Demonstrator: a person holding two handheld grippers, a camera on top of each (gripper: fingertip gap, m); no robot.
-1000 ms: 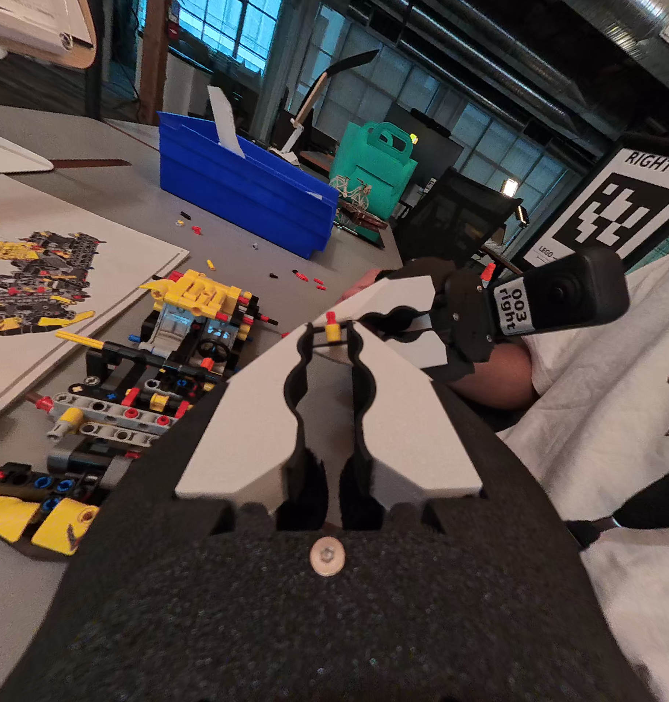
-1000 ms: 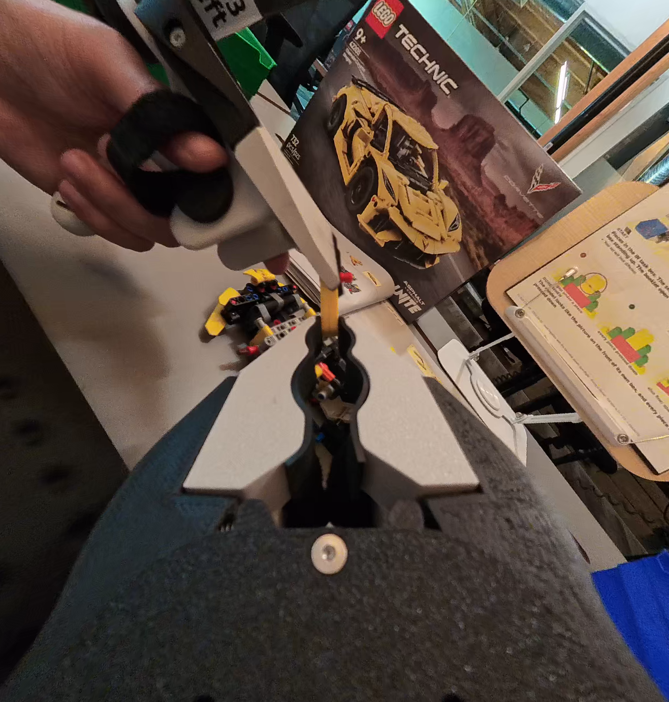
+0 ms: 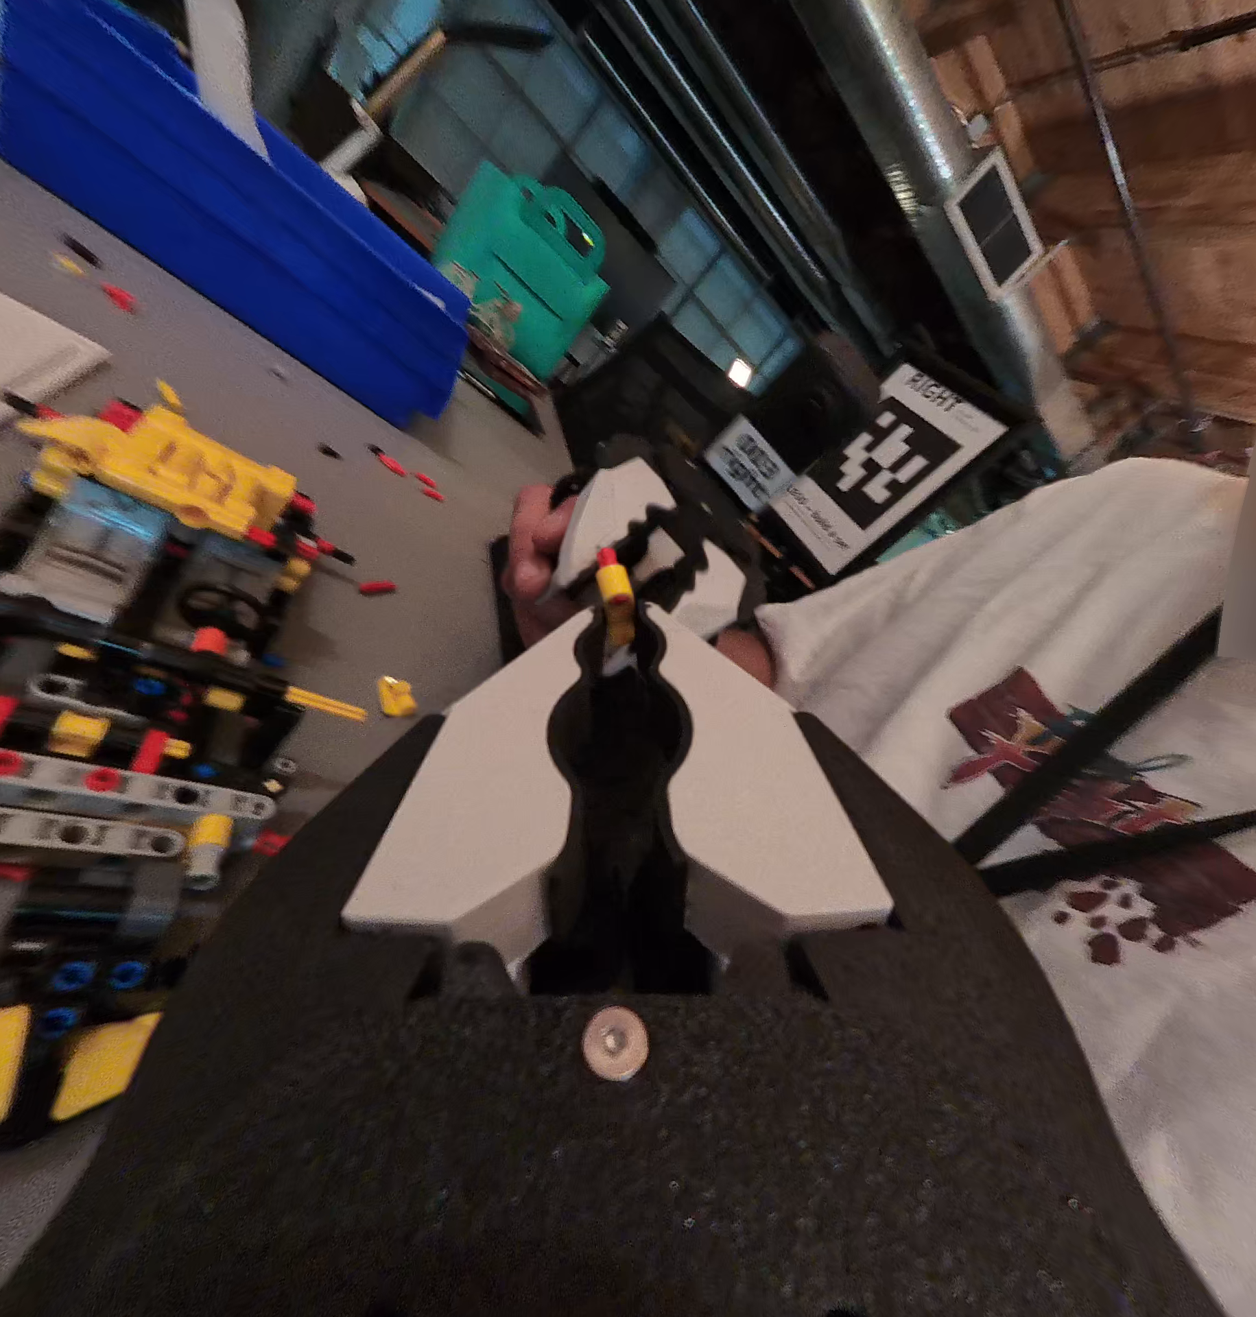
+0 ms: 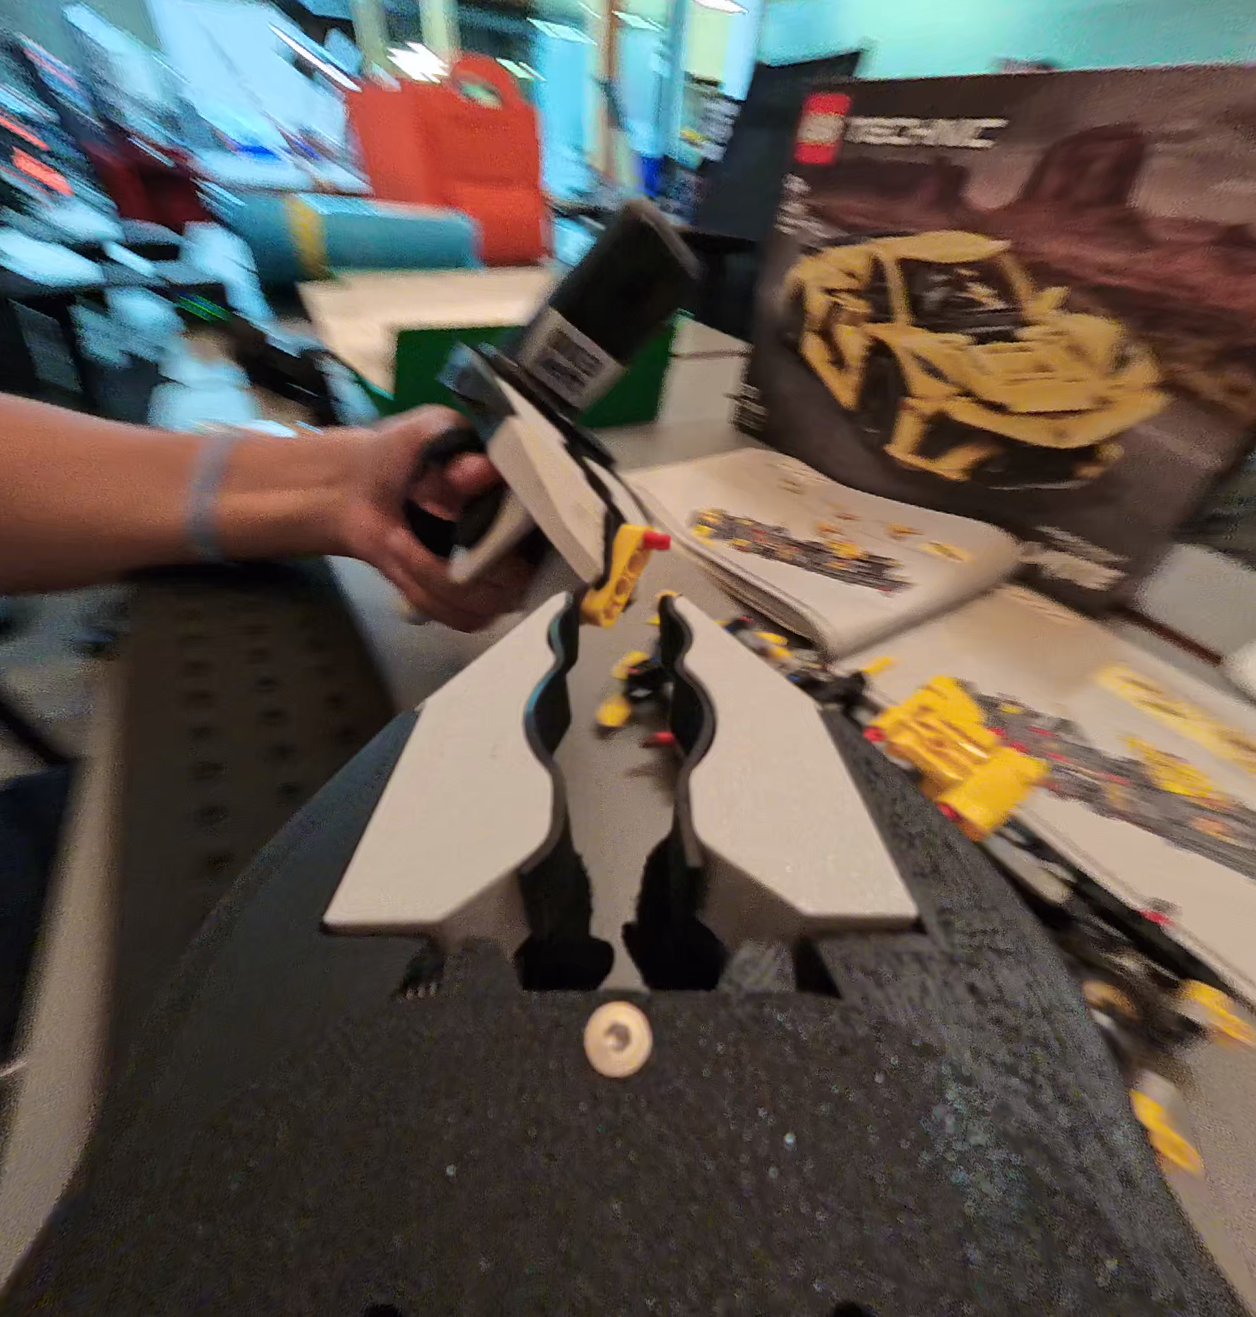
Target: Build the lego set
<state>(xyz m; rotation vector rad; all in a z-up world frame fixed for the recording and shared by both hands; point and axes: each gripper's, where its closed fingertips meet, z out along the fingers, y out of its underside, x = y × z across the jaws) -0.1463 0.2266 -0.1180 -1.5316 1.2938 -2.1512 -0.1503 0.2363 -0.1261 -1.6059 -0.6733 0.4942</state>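
The left gripper (image 3: 619,627) is pinching a yellow beam with a red pin (image 3: 614,595) at its fingertips. The right gripper (image 4: 619,606) is hovering just beside it, fingers parted and empty.

The right tool (image 4: 618,606) hangs over the bench (image 4: 411,663) with a clear gap between its two grey fingers (image 4: 468,777), nothing between them. Just past its tips, the left tool (image 4: 596,563), gripped by a hand (image 4: 389,513), pinches a yellow lego piece (image 4: 619,570) with a red pin. Beyond lie an open instruction booklet (image 4: 824,549), the blurred yellow car model (image 4: 956,759) and the upright set box (image 4: 1024,313).
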